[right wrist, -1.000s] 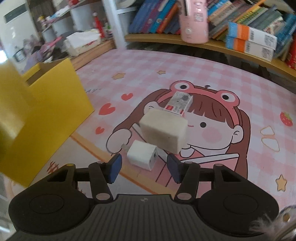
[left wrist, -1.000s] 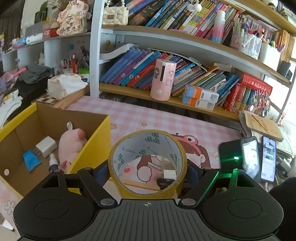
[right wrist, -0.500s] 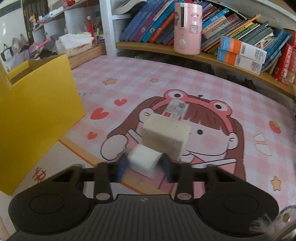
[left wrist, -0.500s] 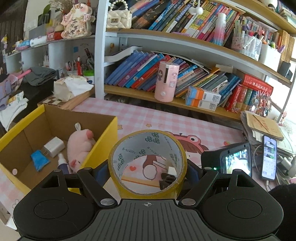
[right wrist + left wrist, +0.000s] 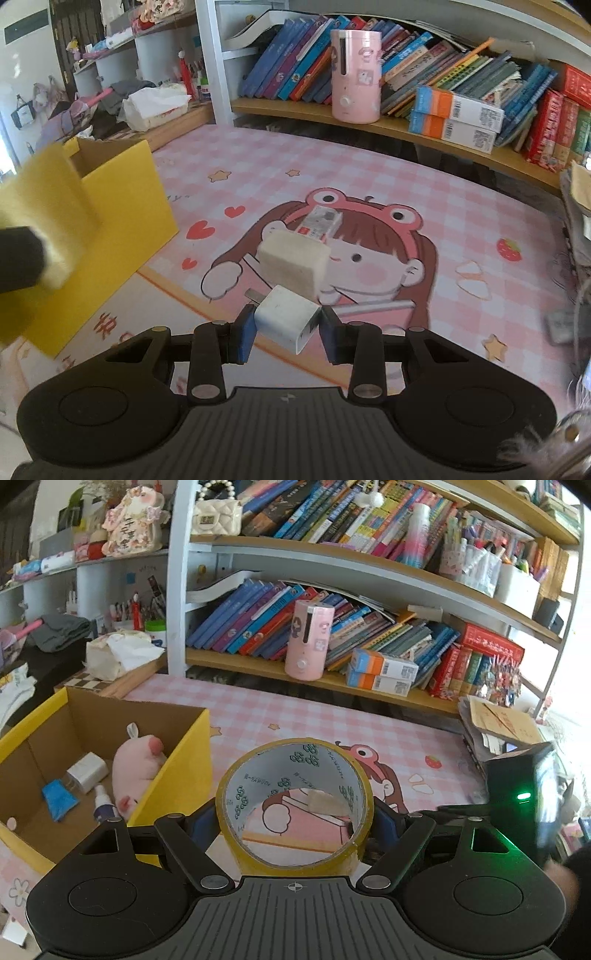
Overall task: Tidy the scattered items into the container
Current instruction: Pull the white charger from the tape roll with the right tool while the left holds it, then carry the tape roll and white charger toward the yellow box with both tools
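Observation:
My left gripper is shut on a roll of yellow tape, held just right of the yellow cardboard box. Inside the box lie a pink plush toy, a white charger, a blue packet and a small bottle. My right gripper is shut on a white plug charger, lifted off the pink mat. Beyond it on the mat lies a cream block eraser with a small printed box behind it. The yellow box stands at the left.
A bookshelf with a pink cylinder runs along the mat's far edge. A pile of papers lies at the right. The right gripper's body with a green light shows in the left wrist view. A blurred yellow shape fills that view's left.
My right gripper closed on the white plug charger and lifted it off the mat. The left gripper kept hold of the tape roll and barely moved.

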`<state>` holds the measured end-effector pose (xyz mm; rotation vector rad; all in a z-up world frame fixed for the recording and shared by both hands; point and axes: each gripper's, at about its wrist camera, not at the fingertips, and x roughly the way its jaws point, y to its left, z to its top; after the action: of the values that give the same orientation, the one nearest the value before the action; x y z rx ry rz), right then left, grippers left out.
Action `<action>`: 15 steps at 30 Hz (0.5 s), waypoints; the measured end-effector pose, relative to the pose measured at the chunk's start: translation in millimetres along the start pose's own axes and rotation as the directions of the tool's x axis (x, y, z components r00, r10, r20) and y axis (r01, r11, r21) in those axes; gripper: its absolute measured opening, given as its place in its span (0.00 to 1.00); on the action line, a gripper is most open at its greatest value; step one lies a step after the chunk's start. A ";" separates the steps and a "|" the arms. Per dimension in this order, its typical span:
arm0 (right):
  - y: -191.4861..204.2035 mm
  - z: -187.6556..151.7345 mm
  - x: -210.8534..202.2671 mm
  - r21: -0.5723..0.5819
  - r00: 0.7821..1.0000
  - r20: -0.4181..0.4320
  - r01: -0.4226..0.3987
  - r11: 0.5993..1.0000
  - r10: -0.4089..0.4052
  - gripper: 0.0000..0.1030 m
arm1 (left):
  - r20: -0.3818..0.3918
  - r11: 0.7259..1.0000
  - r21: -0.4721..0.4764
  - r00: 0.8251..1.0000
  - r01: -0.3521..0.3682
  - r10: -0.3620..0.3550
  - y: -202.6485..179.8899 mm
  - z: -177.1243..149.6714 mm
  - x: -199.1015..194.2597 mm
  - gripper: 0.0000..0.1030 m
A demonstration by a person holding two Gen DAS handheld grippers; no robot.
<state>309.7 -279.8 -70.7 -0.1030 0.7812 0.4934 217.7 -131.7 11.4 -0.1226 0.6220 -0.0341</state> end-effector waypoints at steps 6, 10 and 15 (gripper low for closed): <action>-5.2 -9.4 -28.5 0.018 1.000 -0.011 0.014 1.000 -0.014 0.33 | 0.004 0.999 0.041 0.999 0.033 -0.033 -8.2 -4.2 -5.5 0.80; -5.3 -15.1 -38.1 0.054 0.999 -0.016 0.037 0.998 -0.036 0.33 | 0.004 0.995 0.081 0.998 0.056 -0.057 -14.5 -9.1 -10.6 0.80; -0.7 -24.9 -55.6 0.071 0.997 -0.007 0.081 0.994 -0.081 0.33 | 0.003 0.988 0.119 0.995 0.100 -0.101 -17.4 -15.8 -20.2 0.80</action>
<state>260.3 -308.6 -49.7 -0.0695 0.7950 0.3882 192.1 -149.3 12.6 -0.0388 0.6030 -0.1674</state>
